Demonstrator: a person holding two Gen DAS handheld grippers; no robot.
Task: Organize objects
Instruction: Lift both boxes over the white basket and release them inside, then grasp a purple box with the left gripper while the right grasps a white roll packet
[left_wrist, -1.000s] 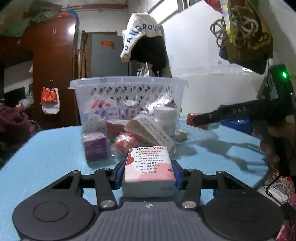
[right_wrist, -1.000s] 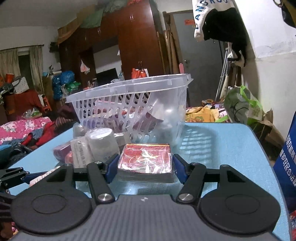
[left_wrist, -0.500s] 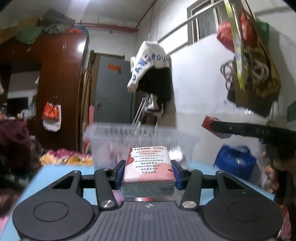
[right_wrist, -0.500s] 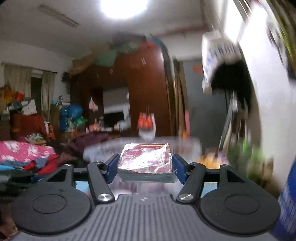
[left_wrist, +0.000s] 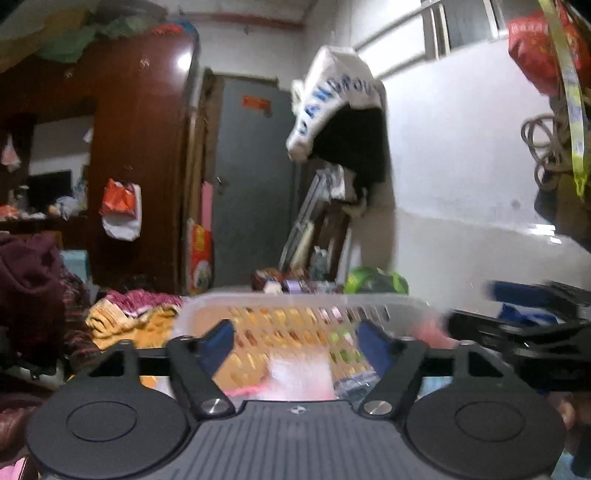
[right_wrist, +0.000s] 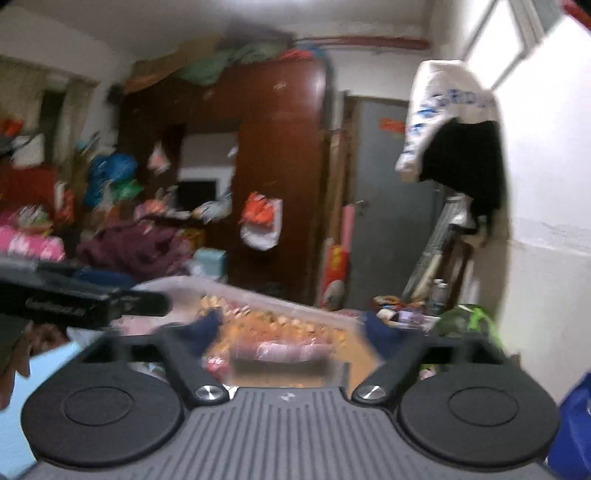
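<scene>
Both grippers hang over the clear plastic basket (left_wrist: 295, 301), whose rim (right_wrist: 236, 291) also crosses the right wrist view. My left gripper (left_wrist: 297, 341) has its jaws opening; the pink and white tissue pack (left_wrist: 299, 376) is blurred below them, clear of the blue pads. My right gripper (right_wrist: 291, 332) has its jaws opening too, and the red foil-wrapped box (right_wrist: 284, 350) is a blur beneath, free of the pads. The right gripper's finger (left_wrist: 517, 291) shows at the right of the left wrist view. The left gripper's finger (right_wrist: 85, 301) shows at the left of the right wrist view.
A brown wardrobe (left_wrist: 136, 166) and a grey door (left_wrist: 251, 177) stand behind the basket. Clothes hang on the white wall (left_wrist: 347, 122). A green bag (right_wrist: 469, 321) lies by the wall. The blue table (right_wrist: 44, 373) shows at lower left, next to a person's hand (right_wrist: 22, 350).
Both grippers rose from the table to above the basket rim. Both opened: the tissue pack and the red box have left the pads and are dropping into the basket.
</scene>
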